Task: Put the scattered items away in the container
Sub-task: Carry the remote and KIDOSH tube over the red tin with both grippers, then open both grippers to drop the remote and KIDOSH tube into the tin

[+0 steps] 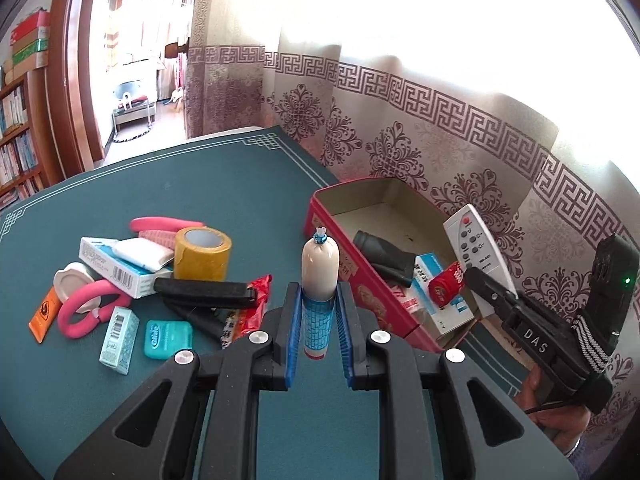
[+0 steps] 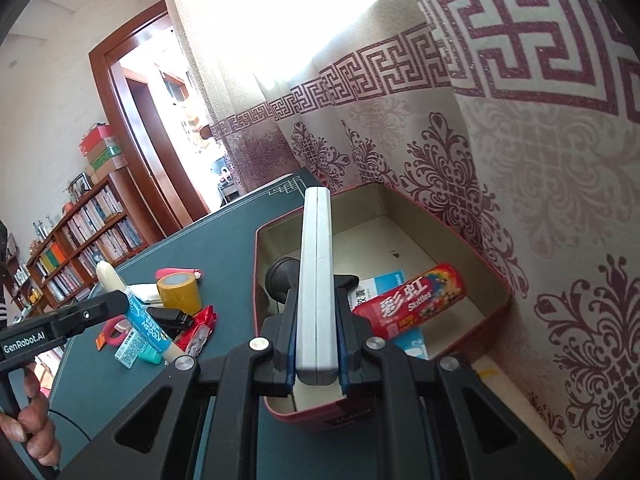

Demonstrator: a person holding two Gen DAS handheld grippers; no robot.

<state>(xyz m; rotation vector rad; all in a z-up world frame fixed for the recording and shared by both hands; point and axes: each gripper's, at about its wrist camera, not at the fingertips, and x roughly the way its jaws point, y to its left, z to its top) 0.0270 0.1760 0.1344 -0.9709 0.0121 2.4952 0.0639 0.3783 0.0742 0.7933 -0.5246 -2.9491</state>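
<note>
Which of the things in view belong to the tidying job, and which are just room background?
Job:
- red tin
- remote in right gripper
- sausage in left gripper
- tape roll
- floss box

Background:
- curtain
- bookshelf
- doorway

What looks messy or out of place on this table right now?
A heap of small items lies jumbled on the green table, outside the red tin: yellow tape, boxes, pink rings. Nothing looks spilled or broken. Each claw grips something: left a sausage tube, right a white remote.
</note>
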